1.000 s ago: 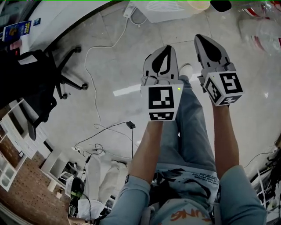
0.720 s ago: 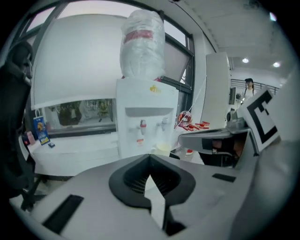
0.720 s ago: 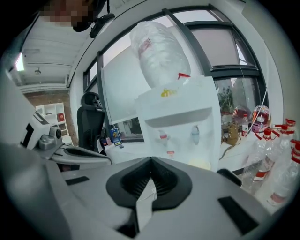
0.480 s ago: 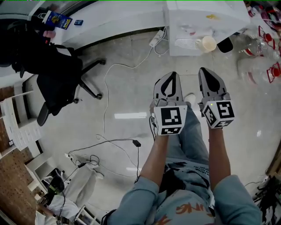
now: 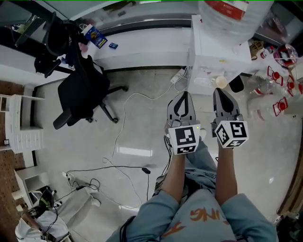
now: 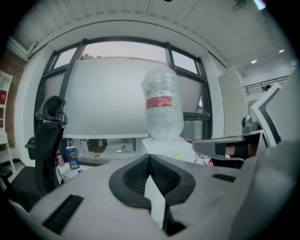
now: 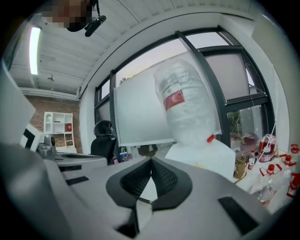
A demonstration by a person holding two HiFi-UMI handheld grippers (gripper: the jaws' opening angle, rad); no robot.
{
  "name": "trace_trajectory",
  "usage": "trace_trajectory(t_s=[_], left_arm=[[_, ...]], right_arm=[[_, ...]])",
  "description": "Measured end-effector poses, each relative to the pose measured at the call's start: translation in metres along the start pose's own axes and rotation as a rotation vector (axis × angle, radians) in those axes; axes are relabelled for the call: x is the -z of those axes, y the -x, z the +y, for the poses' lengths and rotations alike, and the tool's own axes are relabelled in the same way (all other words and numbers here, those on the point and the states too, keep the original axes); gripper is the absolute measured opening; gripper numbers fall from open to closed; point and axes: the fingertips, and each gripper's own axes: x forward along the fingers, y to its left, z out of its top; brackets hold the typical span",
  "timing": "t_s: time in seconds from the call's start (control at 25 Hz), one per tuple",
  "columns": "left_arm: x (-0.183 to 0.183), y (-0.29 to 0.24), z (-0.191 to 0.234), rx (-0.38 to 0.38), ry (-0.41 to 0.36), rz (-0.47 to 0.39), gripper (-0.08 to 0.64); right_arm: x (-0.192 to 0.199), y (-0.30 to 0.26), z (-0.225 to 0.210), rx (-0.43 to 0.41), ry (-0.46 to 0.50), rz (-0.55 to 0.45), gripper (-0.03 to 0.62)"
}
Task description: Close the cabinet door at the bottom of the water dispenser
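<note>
The white water dispenser [image 5: 215, 52] stands against the far wall, with a big clear bottle [image 5: 232, 14] on top. From above I see its top and front ledge, where a cup [image 5: 220, 82] sits; the bottom cabinet door is hidden. My left gripper [image 5: 181, 100] and right gripper [image 5: 221, 96] are held side by side in the air just short of the dispenser, both shut and empty. In the left gripper view the shut left gripper [image 6: 150, 157] points at the bottle [image 6: 161, 105]. The right gripper [image 7: 151, 161] faces the bottle [image 7: 185, 103] and the white dispenser [image 7: 206, 157] nearly level.
A black office chair [image 5: 83, 92] stands left, by a white desk [image 5: 142, 47]. A power strip [image 5: 178, 75] with a white cable lies at the dispenser's foot. Empty bottles [image 5: 274, 80] crowd the right. Black cables [image 5: 109, 165] trail on the floor near a white shelf [image 5: 16, 123].
Both grippers have risen together and tipped up towards level. The head view has swung up, so the dispenser and its bottle now show fully.
</note>
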Motion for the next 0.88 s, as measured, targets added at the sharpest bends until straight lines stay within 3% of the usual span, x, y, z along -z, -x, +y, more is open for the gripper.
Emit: trace_trajectory(t_s=[0.12, 0.28, 0.52, 0.88], left_arm=[[-0.041, 0.013, 0.008, -0.01, -0.009, -0.075, 0.011], [-0.056, 0.027, 0.004, 0.015, -0.157, -0.103, 0.011], [-0.091, 0.039, 0.027, -0.025, -0.118, -0.189, 0.011], [-0.109, 0.041, 0.04, -0.036, -0.103, -0.215, 0.011]], right_arm=[[-0.035, 0.008, 0.012, 0.001, 0.03, -0.043, 0.029], [-0.042, 0.018, 0.023, 0.004, 0.073, -0.042, 0.029], [-0.079, 0.02, 0.045, -0.036, 0.2, -0.103, 0.029], [-0.093, 0.016, 0.051, -0.045, 0.247, -0.096, 0.029]])
